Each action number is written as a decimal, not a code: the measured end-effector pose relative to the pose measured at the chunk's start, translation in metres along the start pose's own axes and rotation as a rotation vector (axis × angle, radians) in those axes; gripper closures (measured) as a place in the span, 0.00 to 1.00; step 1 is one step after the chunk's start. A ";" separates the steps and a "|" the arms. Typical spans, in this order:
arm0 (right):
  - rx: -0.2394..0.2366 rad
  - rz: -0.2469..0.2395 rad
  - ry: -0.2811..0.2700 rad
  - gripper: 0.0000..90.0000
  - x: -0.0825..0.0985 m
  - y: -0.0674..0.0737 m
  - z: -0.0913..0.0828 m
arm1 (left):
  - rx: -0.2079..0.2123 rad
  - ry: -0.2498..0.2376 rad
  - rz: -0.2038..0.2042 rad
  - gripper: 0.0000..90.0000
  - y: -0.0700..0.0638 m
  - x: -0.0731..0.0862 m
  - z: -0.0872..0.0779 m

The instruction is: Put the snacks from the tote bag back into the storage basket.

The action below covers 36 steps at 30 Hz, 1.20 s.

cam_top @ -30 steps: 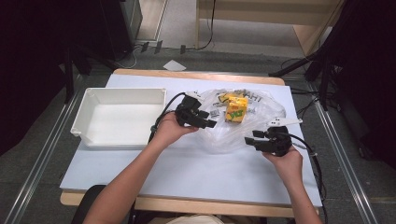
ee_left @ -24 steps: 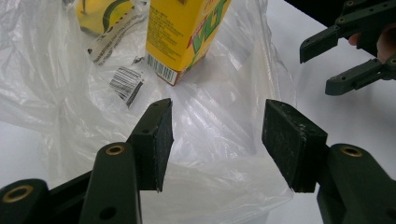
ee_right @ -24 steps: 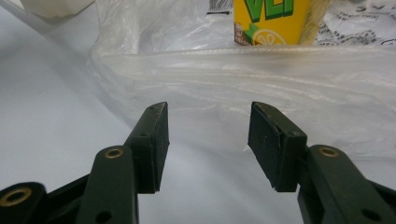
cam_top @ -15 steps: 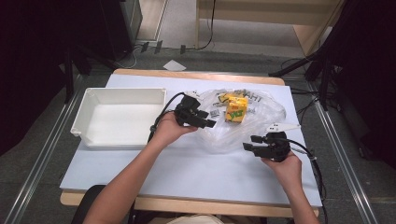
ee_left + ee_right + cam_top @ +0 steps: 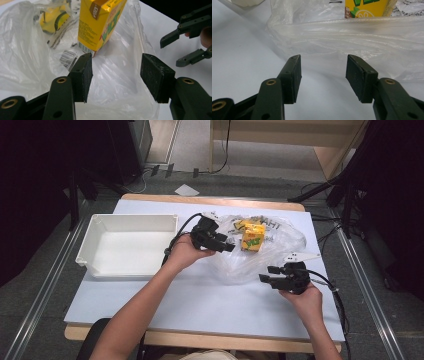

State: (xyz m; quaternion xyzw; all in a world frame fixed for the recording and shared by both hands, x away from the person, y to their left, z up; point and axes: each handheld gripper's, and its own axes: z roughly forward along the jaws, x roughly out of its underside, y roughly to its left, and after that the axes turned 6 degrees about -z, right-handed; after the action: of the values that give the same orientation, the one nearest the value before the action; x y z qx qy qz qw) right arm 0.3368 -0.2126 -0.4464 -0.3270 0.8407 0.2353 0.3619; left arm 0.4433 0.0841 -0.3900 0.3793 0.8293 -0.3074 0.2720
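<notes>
The yellow juice carton point(image 5: 253, 237) stood upright on the crumpled clear plastic bag point(image 5: 260, 265) spread over the desk point(image 5: 200, 305), right of the empty white bin point(image 5: 127, 251). The left tongs point(image 5: 226, 245) hovered just beside the carton, jaws apart with nothing between them. The right tongs point(image 5: 265, 280) waited at the bag's near edge, also apart and empty. The step in hand looked like the approach to the carton; the next move likely called for the left tongs to advance, straddle the carton squarely and clamp it without catching loose film.
</notes>
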 end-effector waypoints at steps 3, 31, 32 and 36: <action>-0.004 0.001 -0.001 0.52 0.000 0.000 0.000 | 0.015 0.001 0.005 0.49 0.001 -0.005 0.002; -0.021 0.007 0.007 0.52 0.001 0.001 0.002 | 0.025 0.010 0.041 0.48 0.007 -0.058 0.005; -0.020 0.006 0.006 0.52 0.001 0.001 0.002 | 0.030 0.012 0.035 0.48 0.008 -0.059 0.008; -0.021 0.004 0.006 0.52 0.001 0.001 0.002 | 0.044 0.015 0.033 0.48 0.013 -0.060 0.017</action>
State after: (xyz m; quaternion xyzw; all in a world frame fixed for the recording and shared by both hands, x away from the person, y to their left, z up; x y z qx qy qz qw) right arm 0.3363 -0.2105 -0.4480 -0.3298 0.8399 0.2439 0.3554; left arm 0.4914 0.0509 -0.3645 0.4011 0.8180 -0.3180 0.2624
